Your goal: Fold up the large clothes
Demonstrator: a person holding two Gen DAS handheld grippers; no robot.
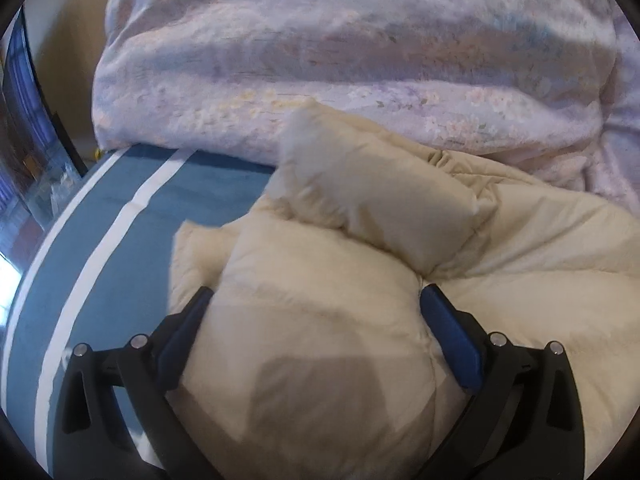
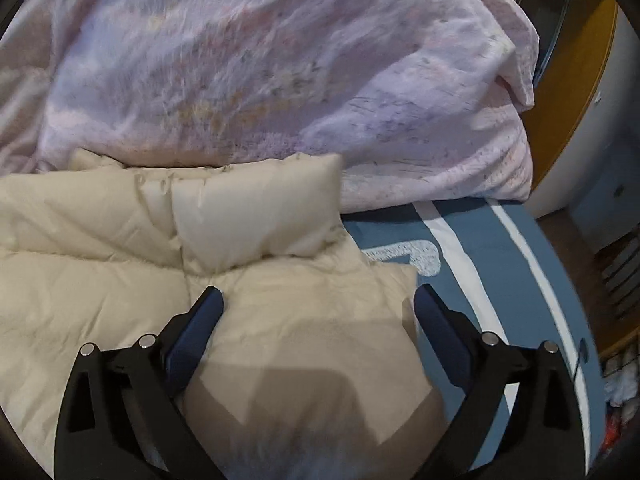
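A puffy cream down jacket lies crumpled on the bed, with a padded flap folded up across its top. In the left wrist view my left gripper stands wide open over the jacket's left edge. A bulge of cream padding fills the gap between its fingers. In the right wrist view the same jacket spreads to the left. My right gripper is open over the jacket's right corner, with padding between the fingers and a small gap beside the right finger.
A bulky pink and lilac floral duvet is heaped just behind the jacket. The bed sheet is blue with white stripes. The bed's edge falls away at far left and far right, beside wooden furniture.
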